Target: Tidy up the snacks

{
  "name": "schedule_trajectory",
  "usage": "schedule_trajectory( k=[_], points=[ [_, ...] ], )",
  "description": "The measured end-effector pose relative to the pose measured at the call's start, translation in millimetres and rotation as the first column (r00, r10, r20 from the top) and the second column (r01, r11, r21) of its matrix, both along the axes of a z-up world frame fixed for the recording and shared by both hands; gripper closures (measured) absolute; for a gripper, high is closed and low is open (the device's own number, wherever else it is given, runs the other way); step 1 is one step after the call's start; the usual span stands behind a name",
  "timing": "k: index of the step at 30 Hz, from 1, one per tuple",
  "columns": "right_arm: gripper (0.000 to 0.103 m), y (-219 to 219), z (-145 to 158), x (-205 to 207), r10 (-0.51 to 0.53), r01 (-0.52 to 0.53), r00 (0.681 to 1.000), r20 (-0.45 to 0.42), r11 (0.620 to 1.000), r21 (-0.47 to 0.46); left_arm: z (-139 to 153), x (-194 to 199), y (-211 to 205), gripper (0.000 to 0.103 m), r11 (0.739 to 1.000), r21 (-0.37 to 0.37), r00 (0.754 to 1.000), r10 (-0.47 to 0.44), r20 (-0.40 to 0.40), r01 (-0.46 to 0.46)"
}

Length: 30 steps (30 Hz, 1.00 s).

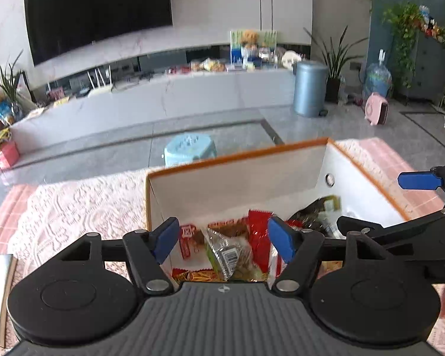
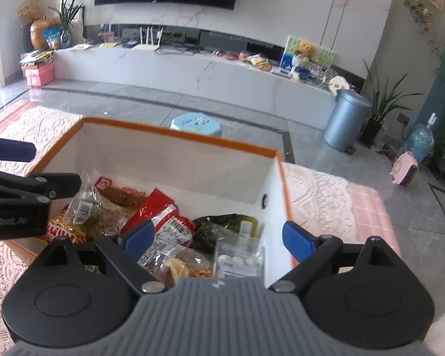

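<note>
both grippers spread wide, nothing between the pads. left gripper (image 1: 222,241) and right gripper (image 2: 219,237) hover over the open box (image 2: 178,160), pointing down into it. snacks sit in the box bottom, just below and ahead of the fingertips: red packet (image 2: 163,207), clear barcode bag (image 1: 227,255), dark green packet (image 2: 219,225), small clear bag of white pieces (image 2: 240,259).

handling guess: all light, soft, crinkly film, slippery. contents probably brittle, so pinch the sealed edge or a corner, not the middle.

clearance: orange-rimmed box walls close in ahead and on the outer side of each gripper. the two grippers are near each other. free room is upward. the box sits on a lace-covered counter (image 1: 83,204).
</note>
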State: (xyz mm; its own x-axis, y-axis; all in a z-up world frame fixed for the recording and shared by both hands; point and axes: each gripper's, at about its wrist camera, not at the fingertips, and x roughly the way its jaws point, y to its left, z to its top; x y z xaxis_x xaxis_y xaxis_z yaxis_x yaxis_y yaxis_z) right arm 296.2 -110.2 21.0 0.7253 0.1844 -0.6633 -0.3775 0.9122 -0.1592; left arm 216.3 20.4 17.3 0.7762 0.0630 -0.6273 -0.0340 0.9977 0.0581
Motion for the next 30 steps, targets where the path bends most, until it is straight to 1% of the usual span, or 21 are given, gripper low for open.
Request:
schedule_trajectory(
  k=[4, 7, 9, 10, 14, 17, 20, 22, 24, 27, 30],
  points=[
    [0.012, -13.3, 22.5, -14.5, -0.042, 0.041, 0.999, 0.026, 0.998, 0.048, 20.2, -20.4, -7.6, 0.02, 1.0, 0.004, 0.998, 0.011, 0.07, -0.011],
    [0.008, -24.1, 39.9, -29.9, -0.065, 0.061, 0.997, 0.04, 0.993, 0.104, 34.1, -41.6, -11.8, 0.019, 0.999, 0.014, 0.991, 0.027, 0.134, -0.029],
    [0.006, -30.7, 52.2, -43.9, -0.068, 0.06, 0.996, 0.056, 0.988, 0.143, 42.0, -55.8, -15.6, 0.016, 0.999, 0.024, 0.985, 0.035, 0.171, -0.04],
    [0.004, -33.6, 58.0, -52.5, -0.07, 0.058, 0.995, 0.069, 0.986, 0.157, 45.0, -61.3, -17.5, 0.015, 0.998, 0.034, 0.982, 0.037, 0.184, -0.044],
    [0.004, -41.3, 74.7, -89.4, -0.067, 0.043, 0.989, 0.131, 0.983, 0.177, 50.0, -84.1, -26.0, 0.015, 0.992, 0.105, 0.972, 0.044, 0.23, -0.07],
    [0.004, -44.8, 80.6, -117.8, -0.056, 0.025, 0.985, 0.161, 0.982, 0.188, 51.7, -98.0, -30.0, 0.015, 0.99, 0.119, 0.967, 0.05, 0.249, -0.082],
    [0.004, -50.6, 81.5, -141.1, -0.048, 0.014, 0.987, 0.15, 0.976, 0.218, 49.7, -111.2, -32.6, 0.015, 0.987, 0.13, 0.963, 0.058, 0.262, -0.095],
    [0.004, -53.3, 79.7, -153.3, -0.06, 0.028, 0.989, 0.135, 0.973, 0.228, 46.5, -118.2, -33.8, 0.013, 0.986, 0.133, 0.964, 0.062, 0.258, -0.099],
    [0.004, -55.5, 76.9, -163.5, -0.078, 0.046, 0.989, 0.129, 0.971, 0.235, 44.3, -122.4, -32.0, 0.013, 0.988, 0.117, 0.97, 0.075, 0.23, -0.104],
    [0.004, -57.9, 71.4, -177.6, -0.114, 0.084, 0.987, 0.112, 0.967, 0.242, 39.2, -131.1, -27.6, 0.013, 0.991, 0.079, 0.978, 0.09, 0.186, -0.106],
    [0.004, -57.2, 65.6, -191.4, -0.135, 0.103, 0.984, 0.114, 0.964, 0.245, 32.9, -134.2, -23.2, 0.013, 0.994, 0.039, 0.985, 0.095, 0.145, -0.101]
  ],
)
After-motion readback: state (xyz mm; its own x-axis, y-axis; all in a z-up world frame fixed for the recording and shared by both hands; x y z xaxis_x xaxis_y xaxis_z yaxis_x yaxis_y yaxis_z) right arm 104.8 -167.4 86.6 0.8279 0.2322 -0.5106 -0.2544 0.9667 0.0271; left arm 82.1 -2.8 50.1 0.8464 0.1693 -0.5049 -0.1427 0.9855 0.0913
